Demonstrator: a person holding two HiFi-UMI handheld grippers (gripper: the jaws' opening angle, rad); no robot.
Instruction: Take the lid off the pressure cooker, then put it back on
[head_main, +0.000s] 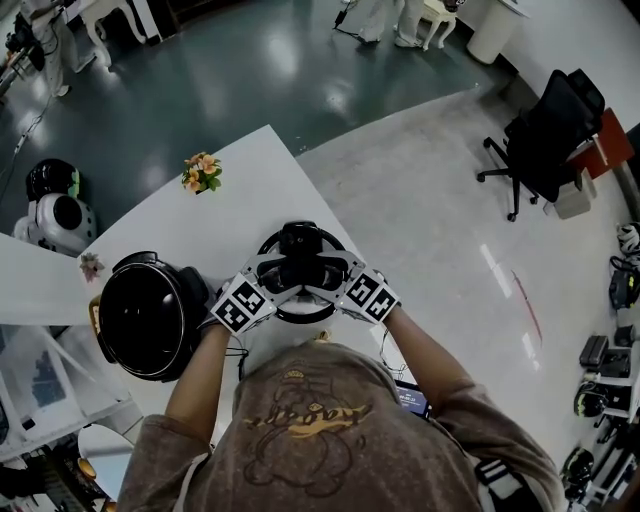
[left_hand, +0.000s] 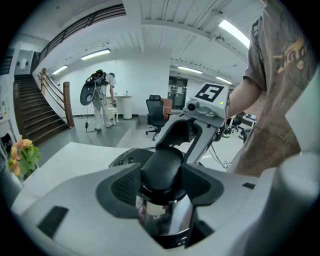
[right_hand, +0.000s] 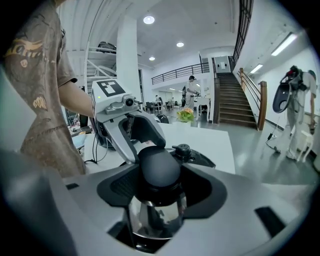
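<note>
Head view: person is standing at the white bench (head_main: 240, 190), holding the lid (head_main: 302, 250) level between both grippers, over the near part of the bench. Cannot tell whether it is resting on the bench or hanging just above it. Left gripper (head_main: 268, 278) is gripping the lid's left side, right gripper (head_main: 335, 280) its right side, marker cubes facing up. The open pot (head_main: 150, 318) is sitting on the bench just to the left of the lid, dark interior showing, no lid on it. A small bunch of flowers (head_main: 202, 172) is standing further back on the bench, well apart from both.

Left gripper view: left gripper (left_hand: 162, 185) jaws are standing fairly wide and pressing on a rounded black side handle (left_hand: 162, 167) of the lid, one pad (left_hand: 125, 187) on each flank; polished steel (left_hand: 165, 217) is showing below it. The right gripper (left_hand: 200, 125) is facing in from the far side of the lid.

Right gripper view: right gripper (right_hand: 159, 187) jaws are likewise standing wide and clamping the opposite black side handle (right_hand: 159, 167), steel shining underneath. The lid's valve knob (right_hand: 182, 149) is sitting just beyond, and the left gripper (right_hand: 125, 120) is reaching in from across.
</note>
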